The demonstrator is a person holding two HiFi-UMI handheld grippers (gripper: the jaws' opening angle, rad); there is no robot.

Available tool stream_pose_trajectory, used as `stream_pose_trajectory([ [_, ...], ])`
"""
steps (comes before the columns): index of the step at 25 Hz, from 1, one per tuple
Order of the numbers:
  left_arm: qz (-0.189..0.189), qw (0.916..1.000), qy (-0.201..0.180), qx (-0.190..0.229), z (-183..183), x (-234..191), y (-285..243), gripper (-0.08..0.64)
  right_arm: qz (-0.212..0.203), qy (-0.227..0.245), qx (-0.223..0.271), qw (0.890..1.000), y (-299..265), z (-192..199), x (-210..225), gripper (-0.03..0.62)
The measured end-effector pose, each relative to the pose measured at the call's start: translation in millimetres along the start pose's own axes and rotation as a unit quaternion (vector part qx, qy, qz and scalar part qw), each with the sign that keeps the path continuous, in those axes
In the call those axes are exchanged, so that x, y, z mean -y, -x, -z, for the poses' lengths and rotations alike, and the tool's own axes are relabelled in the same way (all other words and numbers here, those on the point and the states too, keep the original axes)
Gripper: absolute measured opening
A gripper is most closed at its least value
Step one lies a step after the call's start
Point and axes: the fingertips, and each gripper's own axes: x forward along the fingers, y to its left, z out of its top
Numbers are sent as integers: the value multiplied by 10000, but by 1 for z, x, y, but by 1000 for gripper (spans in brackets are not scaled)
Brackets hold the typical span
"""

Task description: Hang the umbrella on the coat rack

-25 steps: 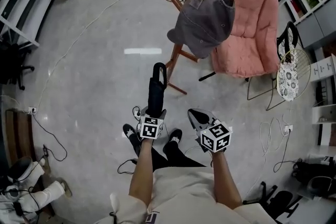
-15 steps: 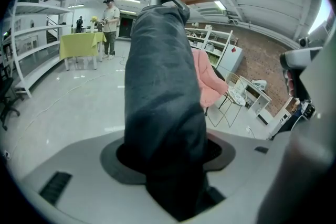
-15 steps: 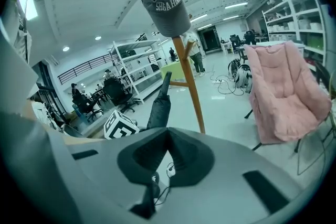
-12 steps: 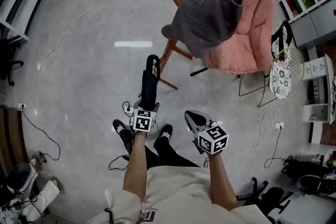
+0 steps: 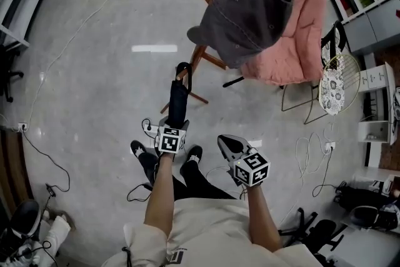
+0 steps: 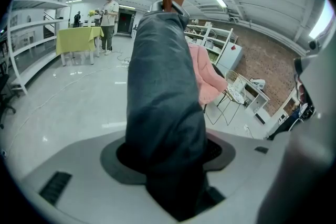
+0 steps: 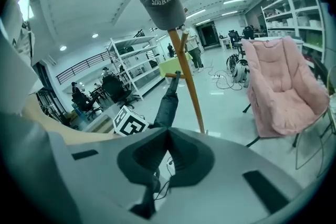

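Gripping the folded dark umbrella [image 5: 178, 97] near its lower end, your left tool [image 5: 174, 124] has its jaws clamped on the fabric. The umbrella stands roughly upright in front of you, with its looped handle [image 5: 183, 69] at the far end. In the head view that end lies close to a slanted leg of the wooden coat rack [image 5: 201, 58], and it is not hooked on any peg. A gray cap [image 5: 250, 12] hangs on the rack higher up. Your right tool [image 5: 230, 146] is just beside the left one, its jaws pressed together with nothing between them. Beyond the rack a pink padded chair [image 5: 292, 28] stands on the pale, glossy floor [image 5: 94, 84].
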Motion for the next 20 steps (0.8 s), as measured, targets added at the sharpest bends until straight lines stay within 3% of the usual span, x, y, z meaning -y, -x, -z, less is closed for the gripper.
stream_pose_trajectory([
  [13, 154, 9995, -136, -231, -6, -5, -24, 273, 88, -111, -55, 9999, 4, 10, 2, 5],
  [20, 4, 9994, -118, -324, -4, -20, -41, 285, 104, -152, -69, 9998, 13, 21, 1, 5],
])
